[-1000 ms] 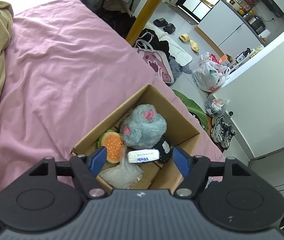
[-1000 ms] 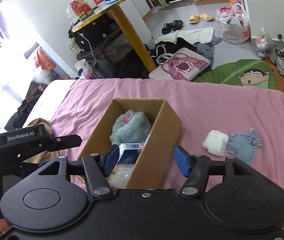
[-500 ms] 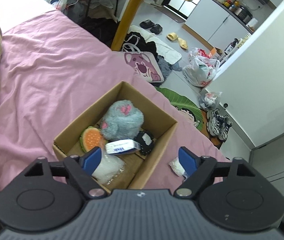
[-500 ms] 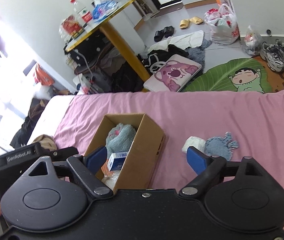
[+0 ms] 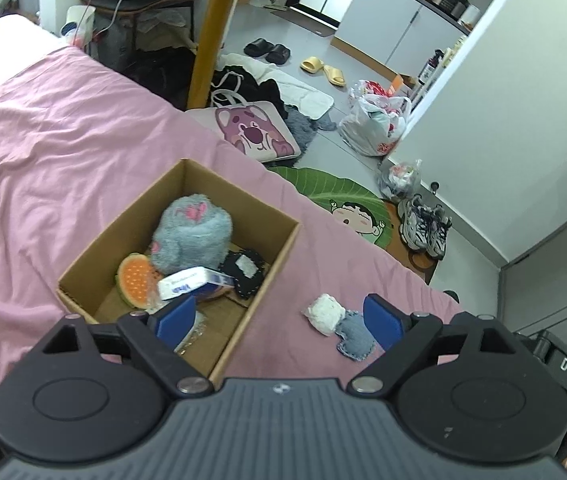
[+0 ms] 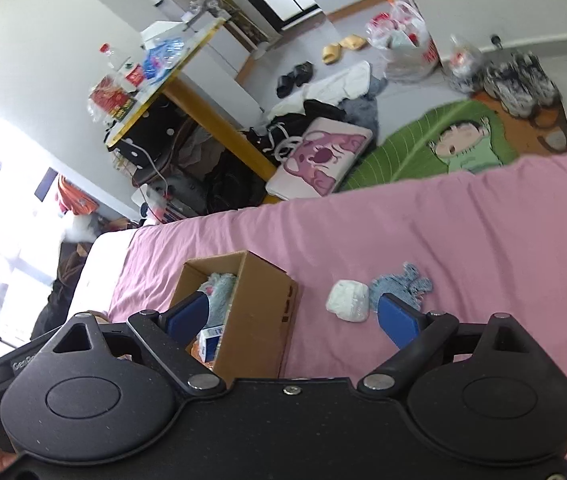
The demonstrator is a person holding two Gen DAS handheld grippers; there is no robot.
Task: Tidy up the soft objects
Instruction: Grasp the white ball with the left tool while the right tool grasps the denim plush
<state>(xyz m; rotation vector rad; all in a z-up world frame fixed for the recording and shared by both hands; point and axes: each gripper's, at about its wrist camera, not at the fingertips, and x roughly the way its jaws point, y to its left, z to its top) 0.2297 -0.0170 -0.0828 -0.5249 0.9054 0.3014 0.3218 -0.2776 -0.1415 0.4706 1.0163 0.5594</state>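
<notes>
Both grippers hang above the pink bed sheet (image 5: 83, 140) with fingers spread wide and nothing held: the left gripper (image 5: 279, 320) over the near corner of the cardboard box (image 5: 279, 252), the right gripper (image 6: 293, 316) higher, looking down on the box's outer wall.

Two soft things lie outside the box, on the sheet just beside its right wall: a white crinkly wrapped bundle (image 5: 326, 314) and a flat blue denim patch (image 5: 353, 338) with frayed, lobed edges, touching each other. The likely step is to fetch one of these. The bundle is plump and should squash under the fingers, so a grip across its middle looks safest; the denim piece lies flat and would want a pinch at a raised edge, with care not to catch the sheet.

Inside the box sit a fuzzy grey-blue plush (image 5: 191, 232) with pink ears, an orange fruit-slice toy (image 5: 135, 284), a white tissue packet (image 5: 183, 285) and a black knitted piece (image 5: 243, 274), leaving bare cardboard floor at the near end
</notes>
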